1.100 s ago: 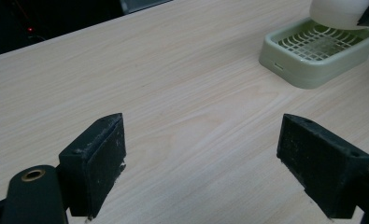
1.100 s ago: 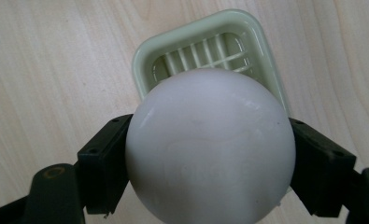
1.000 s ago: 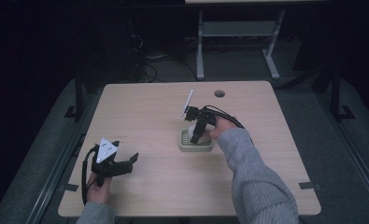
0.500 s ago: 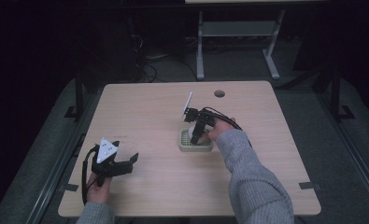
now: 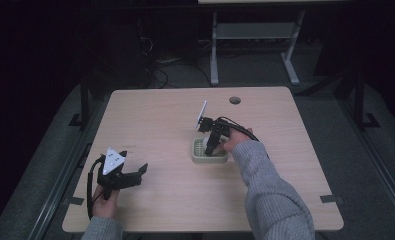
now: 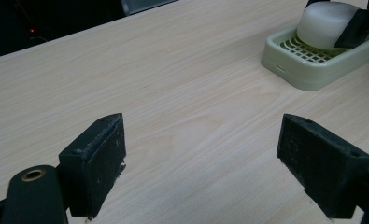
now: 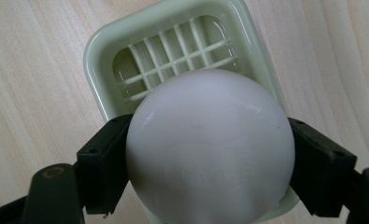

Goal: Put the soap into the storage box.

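A white rounded bar of soap (image 7: 210, 149) sits between the jaws of my right gripper (image 7: 212, 164), which are shut against its two sides. Under it is a pale green soap dish (image 7: 98, 56) with a slotted grid. In the left gripper view the soap (image 6: 320, 25) rests on the dish (image 6: 303, 70). From the high view, my right gripper (image 5: 211, 147) points down into the dish (image 5: 199, 159) at the table's middle. My left gripper (image 5: 137, 175) is held low at the front left, open with nothing in it (image 6: 201, 158).
The light wooden table (image 5: 160, 115) has a round cable hole (image 5: 234, 100) near its far edge. Beyond it stands a white-framed desk (image 5: 255, 30) on a dark floor with cables.
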Motion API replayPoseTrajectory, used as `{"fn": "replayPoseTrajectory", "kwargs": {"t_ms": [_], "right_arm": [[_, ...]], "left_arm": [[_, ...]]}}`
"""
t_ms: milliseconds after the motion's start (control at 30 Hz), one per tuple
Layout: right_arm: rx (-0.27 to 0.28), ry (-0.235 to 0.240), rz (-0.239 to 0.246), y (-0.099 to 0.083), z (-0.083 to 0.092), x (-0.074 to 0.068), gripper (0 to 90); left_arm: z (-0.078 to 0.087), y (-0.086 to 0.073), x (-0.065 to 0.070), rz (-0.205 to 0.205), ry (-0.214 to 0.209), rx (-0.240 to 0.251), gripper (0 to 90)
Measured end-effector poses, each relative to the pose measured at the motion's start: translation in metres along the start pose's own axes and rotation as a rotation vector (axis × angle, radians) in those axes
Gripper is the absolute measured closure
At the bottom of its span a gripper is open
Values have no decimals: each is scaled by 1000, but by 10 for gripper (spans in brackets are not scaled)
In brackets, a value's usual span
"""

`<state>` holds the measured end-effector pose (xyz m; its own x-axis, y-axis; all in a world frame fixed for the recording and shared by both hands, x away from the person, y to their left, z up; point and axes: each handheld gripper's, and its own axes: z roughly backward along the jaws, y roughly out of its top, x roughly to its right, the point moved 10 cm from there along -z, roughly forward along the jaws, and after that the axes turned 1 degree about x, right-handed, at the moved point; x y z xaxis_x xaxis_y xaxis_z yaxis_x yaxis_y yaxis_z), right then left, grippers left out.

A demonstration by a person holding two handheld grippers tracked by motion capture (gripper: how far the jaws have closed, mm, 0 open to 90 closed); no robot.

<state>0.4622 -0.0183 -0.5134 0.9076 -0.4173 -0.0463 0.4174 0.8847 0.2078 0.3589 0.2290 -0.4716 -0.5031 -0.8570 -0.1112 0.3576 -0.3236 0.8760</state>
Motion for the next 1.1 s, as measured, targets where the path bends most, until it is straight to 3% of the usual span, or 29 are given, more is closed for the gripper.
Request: {"fn": "replayPoseTrajectory", "kwargs": {"t_ms": [300, 800, 1100], "right_arm": [[2, 11, -21, 0, 2, -1, 210], [75, 8, -63, -6, 30, 2, 174], [89, 9, -77, -15, 43, 0, 172]], "left_arm": [[1, 0, 2, 0, -4, 1, 152], [1, -1, 1, -2, -1, -5, 152], [2, 0, 0, -7, 0, -4, 153]]}}
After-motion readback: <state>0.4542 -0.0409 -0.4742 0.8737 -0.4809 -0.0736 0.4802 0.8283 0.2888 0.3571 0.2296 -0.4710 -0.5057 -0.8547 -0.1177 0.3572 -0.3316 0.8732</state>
